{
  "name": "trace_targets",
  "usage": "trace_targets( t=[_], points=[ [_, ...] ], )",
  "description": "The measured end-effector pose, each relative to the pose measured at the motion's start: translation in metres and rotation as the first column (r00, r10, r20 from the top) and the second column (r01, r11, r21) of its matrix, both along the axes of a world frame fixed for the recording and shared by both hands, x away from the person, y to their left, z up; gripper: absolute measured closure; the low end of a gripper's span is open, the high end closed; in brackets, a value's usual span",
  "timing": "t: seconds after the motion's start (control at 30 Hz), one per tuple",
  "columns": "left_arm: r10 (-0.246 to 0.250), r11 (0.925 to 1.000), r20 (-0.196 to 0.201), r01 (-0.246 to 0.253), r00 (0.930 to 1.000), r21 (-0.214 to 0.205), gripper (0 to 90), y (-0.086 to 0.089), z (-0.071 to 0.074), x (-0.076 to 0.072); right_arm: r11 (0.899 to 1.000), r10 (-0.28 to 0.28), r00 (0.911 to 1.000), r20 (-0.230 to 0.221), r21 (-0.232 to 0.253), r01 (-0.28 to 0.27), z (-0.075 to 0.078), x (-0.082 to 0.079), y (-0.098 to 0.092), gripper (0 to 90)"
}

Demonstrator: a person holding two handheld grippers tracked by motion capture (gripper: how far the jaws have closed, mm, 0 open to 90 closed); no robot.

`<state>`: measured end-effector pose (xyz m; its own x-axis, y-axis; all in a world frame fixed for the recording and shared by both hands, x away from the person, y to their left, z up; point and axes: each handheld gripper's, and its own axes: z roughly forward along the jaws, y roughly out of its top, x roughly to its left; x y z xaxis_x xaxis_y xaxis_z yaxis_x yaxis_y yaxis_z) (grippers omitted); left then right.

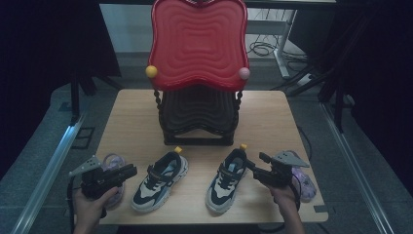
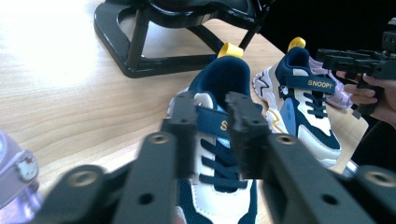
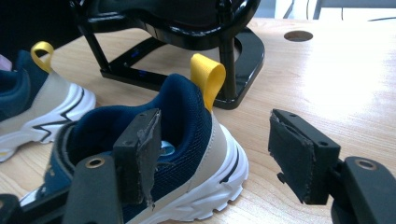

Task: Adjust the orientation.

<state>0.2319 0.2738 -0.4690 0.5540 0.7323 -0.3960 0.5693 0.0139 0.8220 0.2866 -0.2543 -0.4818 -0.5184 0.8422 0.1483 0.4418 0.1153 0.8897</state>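
Left claw [image 1: 130, 171] narrowed – right claw [image 1: 253, 163] wide open.

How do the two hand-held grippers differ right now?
The left hand-held gripper has its jaws nearly together, with nothing between them, in front of the left shoe. The right hand-held gripper has wide-open jaws straddling the right shoe's heel side. Both have black jaws.

Left sneaker [image 1: 159, 181]: navy mesh, white and beige panels, navy laces, white sole with black zigzag line, yellow heel loop. Right sneaker [image 1: 227, 180]: same colours, yellow "SNOOPY" lettering on navy strap, light blue side patch. Rack [image 1: 198, 114]: glossy black frame, red top tray with concentric wavy ridges, one yellow ball and one pink ball at its corners. Worktop [image 1: 272, 122]: light wood grain. Both hand-held grippers, left [image 1: 127, 171] and right [image 1: 255, 164]: black, grey top plates. Translucent lilac sandals [image 1: 303, 181] at both edges.
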Motion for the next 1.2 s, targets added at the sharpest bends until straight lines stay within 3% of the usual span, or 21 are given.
trace_targets(
  t=[0.03, 0.17, 0.67, 0.87, 0.97, 1.2],
  points=[
    [0.002, 1.0, 0.0, -0.002, 1.0, 0.009, 83.8, 0.001, 0.001, -0.002, 1.0, 0.001, 1.0, -0.005, -0.005, -0.001, -0.001, 0.001, 0.001, 35.4],
    [0.007, 0.9998, 0.009, -0.007, 0.9999, 0.018, 88.6, 0.005, 0.004, -0.006, 1.0, -0.004, 1.0, -0.005, -0.018, 0.004, -0.002, 0.001, 0.004, 35.3],
    [0.061, 0.9981, -0.023, -0.061, 0.9978, 0.007, 89.4, 0.028, 0.0, -0.004, 0.999, -0.05, 0.9987, -0.01, -0.021, 0.05, -0.004, 0.001, -0.001, 35.3],
    [0.056, 0.9982, -0.072, -0.054, 0.9958, 0.028, 89.1, 0.024, -0.013, 0.003, 0.999, -0.046, 0.9989, -0.01, -0.029, 0.046, -0.005, 0.0, 0.0, 35.2],
    [0.073, 0.9957, -0.098, -0.067, 0.9925, 0.064, 89.0, 0.023, -0.02, 0.006, 0.998, -0.052, 0.9986, -0.011, -0.03, 0.052, -0.006, 0.0, 0.0, 35.2],
    [0.055, 0.9952, -0.144, -0.042, 0.9881, 0.089, 89.4, 0.015, -0.031, 0.002, 0.998, -0.057, 0.9981, -0.023, -0.029, 0.056, -0.007, -0.001, -0.001, 35.2]
  ],
)
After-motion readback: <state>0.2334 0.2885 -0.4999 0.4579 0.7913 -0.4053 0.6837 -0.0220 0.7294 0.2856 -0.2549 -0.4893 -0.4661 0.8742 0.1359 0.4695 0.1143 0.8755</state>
